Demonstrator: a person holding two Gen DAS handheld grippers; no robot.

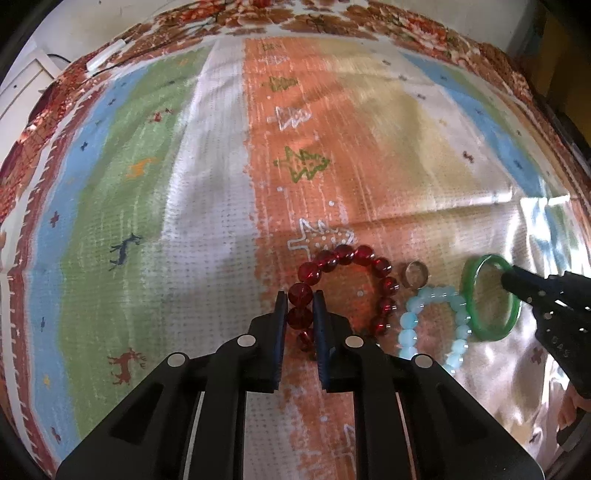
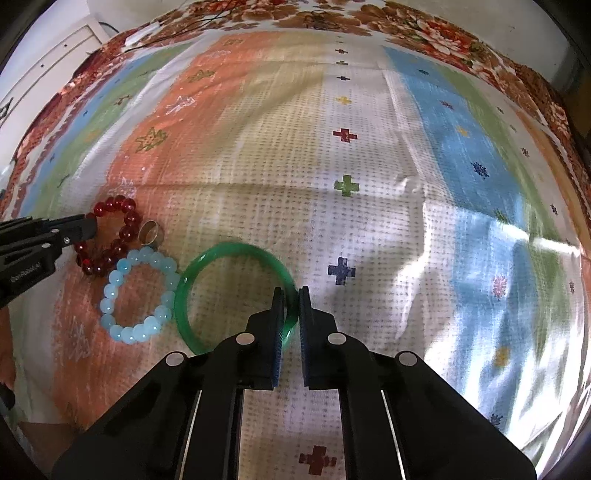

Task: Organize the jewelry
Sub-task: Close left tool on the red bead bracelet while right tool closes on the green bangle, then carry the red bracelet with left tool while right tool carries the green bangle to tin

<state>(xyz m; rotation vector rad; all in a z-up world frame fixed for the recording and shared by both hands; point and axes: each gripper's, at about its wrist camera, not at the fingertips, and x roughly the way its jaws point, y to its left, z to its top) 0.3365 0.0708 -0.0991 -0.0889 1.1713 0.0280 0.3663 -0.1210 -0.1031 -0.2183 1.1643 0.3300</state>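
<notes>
spread over the bed, a striped cloth [image 1: 207, 192] carries clustered jewelry; the red bead bracelet [image 1: 343, 288] is clamped by the left gripper [image 1: 300, 306], the green bangle [image 2: 207, 295] by the right gripper [image 2: 292, 306], presumably for separating.

1. A striped cloth [image 2: 369, 221] printed with crosses, trees and deer covered a floral-patterned bed [image 1: 332, 14].
2. Four pieces lay on the cloth close together: a red bead bracelet [image 1: 347, 254], a small metal ring [image 1: 415, 275], a pale blue bead bracelet [image 2: 122, 325] and a green bangle [image 2: 207, 258].
3. The ring sat between the two beaded bracelets.
4. A white cable plug [image 1: 105, 55] rested near the bed's far edge.
</notes>
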